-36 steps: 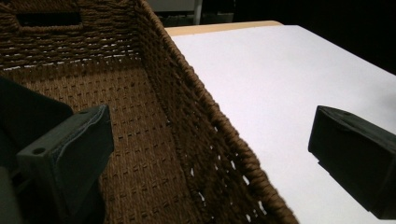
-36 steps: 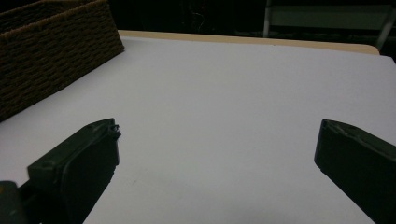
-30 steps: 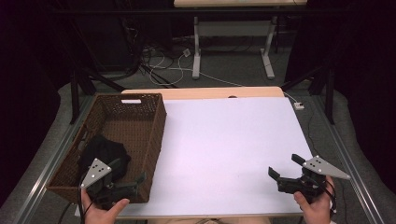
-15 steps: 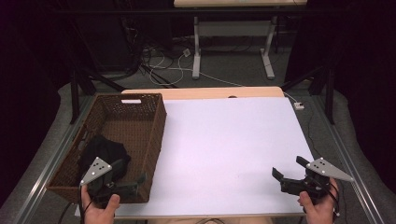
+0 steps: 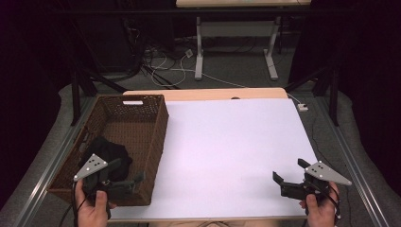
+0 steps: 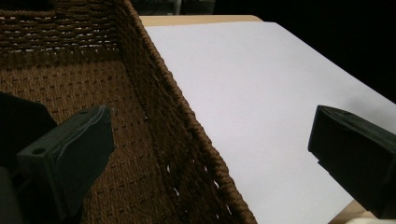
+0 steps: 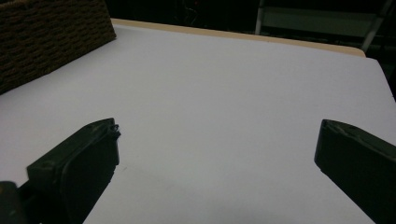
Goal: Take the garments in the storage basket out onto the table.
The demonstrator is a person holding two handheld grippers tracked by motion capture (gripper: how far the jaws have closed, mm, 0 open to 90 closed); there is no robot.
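You're holding the left tool (image 5: 135,181) w/ jaws apart straddling the wicker basket (image 5: 156,137) wall, risking snagging it instead of the black cloth (image 5: 111,151); right tool (image 5: 287,182) is idling, jaws apart, over the desk (image 5: 236,142).

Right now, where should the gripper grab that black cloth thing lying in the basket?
Probably the raised bunched fold on top of the black cloth, coming straight down from above. It lies crumpled low in the brown wicker basket, whose tall walls block any sideways approach. The left gripper is nearest, fingers open astride the basket's right wall.
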